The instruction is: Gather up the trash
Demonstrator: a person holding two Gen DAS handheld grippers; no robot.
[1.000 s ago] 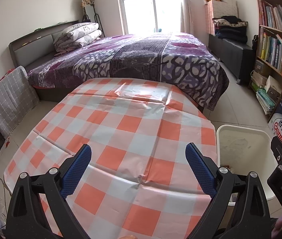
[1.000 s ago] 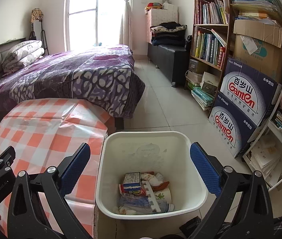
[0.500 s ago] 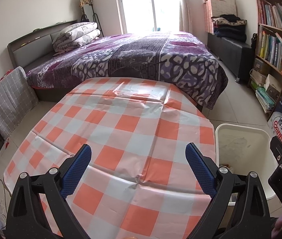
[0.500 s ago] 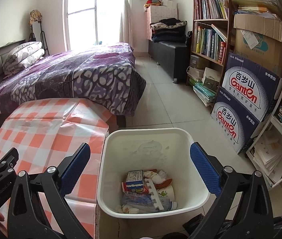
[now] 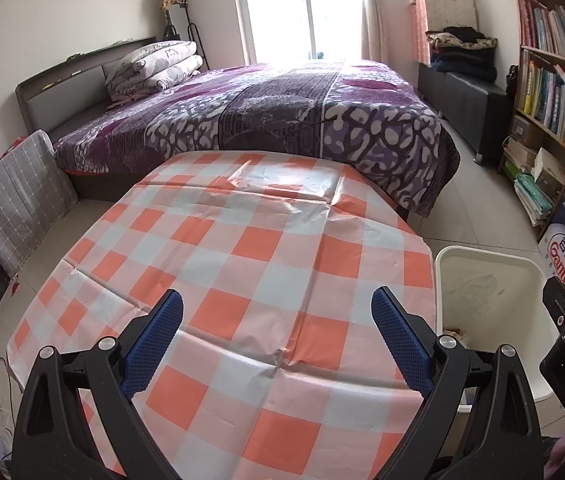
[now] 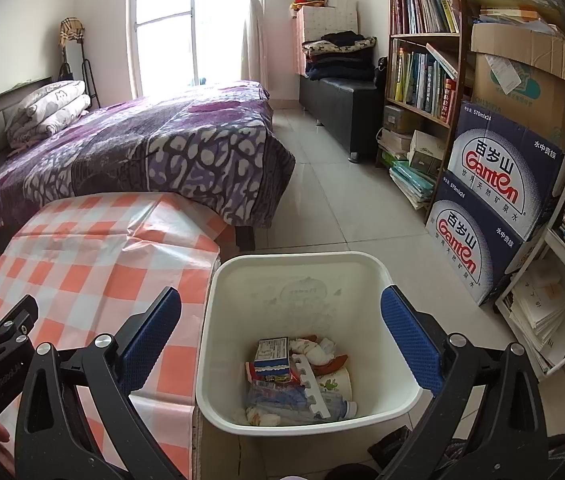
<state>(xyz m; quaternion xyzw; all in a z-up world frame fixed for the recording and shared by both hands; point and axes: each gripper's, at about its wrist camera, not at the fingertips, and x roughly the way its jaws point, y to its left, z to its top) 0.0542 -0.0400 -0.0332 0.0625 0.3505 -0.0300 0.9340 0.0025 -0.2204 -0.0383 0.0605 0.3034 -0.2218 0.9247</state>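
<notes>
A white plastic bin (image 6: 378, 268) stands on the floor by the table's right edge; it also shows in the left wrist view (image 5: 490, 254). Inside lie several pieces of trash: a small blue carton (image 6: 271, 352), crumpled tissue (image 6: 314, 349), a paper cup (image 6: 336, 382) and a plastic bottle (image 6: 322, 402). My right gripper (image 6: 281, 334) is open and empty, above the bin. My left gripper (image 5: 277, 338) is open and empty, above the table with the orange-and-white checked cloth (image 5: 242, 264). No trash shows on the cloth.
A bed with a purple cover (image 5: 282, 104) stands behind the table. A bookshelf (image 6: 422, 60) and stacked water cartons (image 6: 494, 184) line the right wall. A dark bench with folded clothes (image 6: 338, 92) stands at the back. Tiled floor (image 6: 342, 216) runs between bed and shelf.
Both views have shifted slightly, as both grippers drew back and up a little. Both grippers stay open and empty.
</notes>
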